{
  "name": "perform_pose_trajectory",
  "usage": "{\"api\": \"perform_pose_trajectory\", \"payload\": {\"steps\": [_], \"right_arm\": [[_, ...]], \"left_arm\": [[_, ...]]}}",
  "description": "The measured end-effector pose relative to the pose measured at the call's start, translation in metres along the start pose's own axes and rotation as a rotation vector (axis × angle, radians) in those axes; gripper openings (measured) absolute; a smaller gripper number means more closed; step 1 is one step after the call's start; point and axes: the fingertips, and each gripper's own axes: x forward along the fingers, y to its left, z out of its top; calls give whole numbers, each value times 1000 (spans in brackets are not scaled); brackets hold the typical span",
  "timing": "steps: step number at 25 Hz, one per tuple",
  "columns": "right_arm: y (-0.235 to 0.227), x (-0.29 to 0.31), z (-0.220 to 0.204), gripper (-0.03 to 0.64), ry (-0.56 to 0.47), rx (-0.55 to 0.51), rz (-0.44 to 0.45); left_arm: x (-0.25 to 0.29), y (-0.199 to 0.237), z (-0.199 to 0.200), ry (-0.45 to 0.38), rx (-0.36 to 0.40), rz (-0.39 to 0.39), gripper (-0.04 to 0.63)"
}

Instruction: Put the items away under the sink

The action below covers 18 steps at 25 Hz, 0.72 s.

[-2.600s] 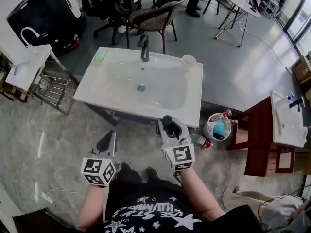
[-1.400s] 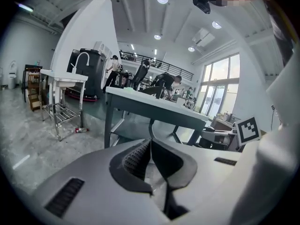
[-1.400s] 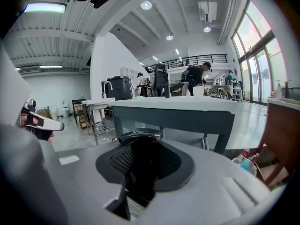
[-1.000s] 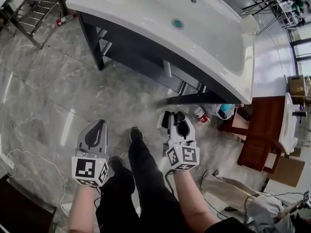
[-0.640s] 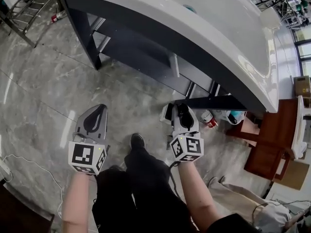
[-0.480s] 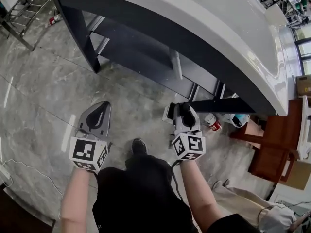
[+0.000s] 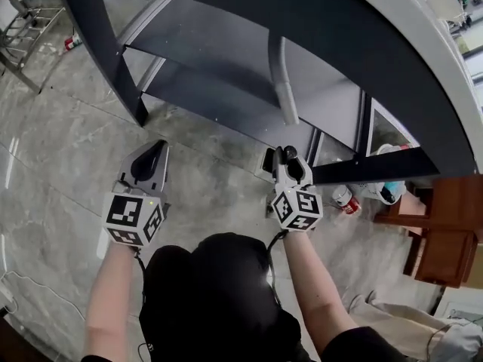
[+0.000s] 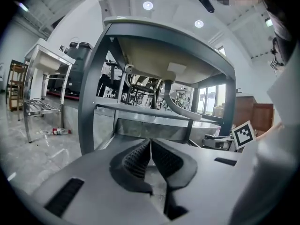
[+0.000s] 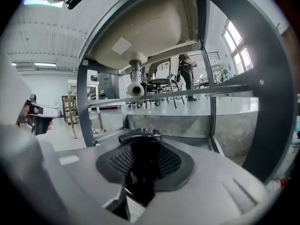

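The right gripper (image 9: 142, 154) clamps a glossy black bottle-like item (image 9: 139, 170) between its ribbed pads, the left gripper (image 8: 151, 150) has its jaws pressed together on nothing, and both hover before the dark grey metal shelf (image 7: 219, 96) under the white sink basin (image 9: 145, 27).

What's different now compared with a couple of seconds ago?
The person crouched, so both tools sank from above the sink to face the dark frame beneath it. Nothing was grabbed or released: the right tool still clamps the black item, the left tool stays shut and empty.
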Motion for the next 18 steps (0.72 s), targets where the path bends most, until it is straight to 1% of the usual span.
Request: {"api": "perform_pose_trajectory", "payload": {"steps": [4,7,13,18], "right_arm": [[-5,31,-14,97,-33,-19,5],[-5,51,-21,97,-57,-25,4],[-11,87,-24,97,-88,-18,-14],[-11,104,-24,97,-105,-41,-18]], "left_arm": [[14,9,-15,-25,-10,-11,17],[24,14,-21,-38,-3,-16,17],[44,13,-17,-65,1,-35,17],[53,11,-17,-73,2,-33,15]]}}
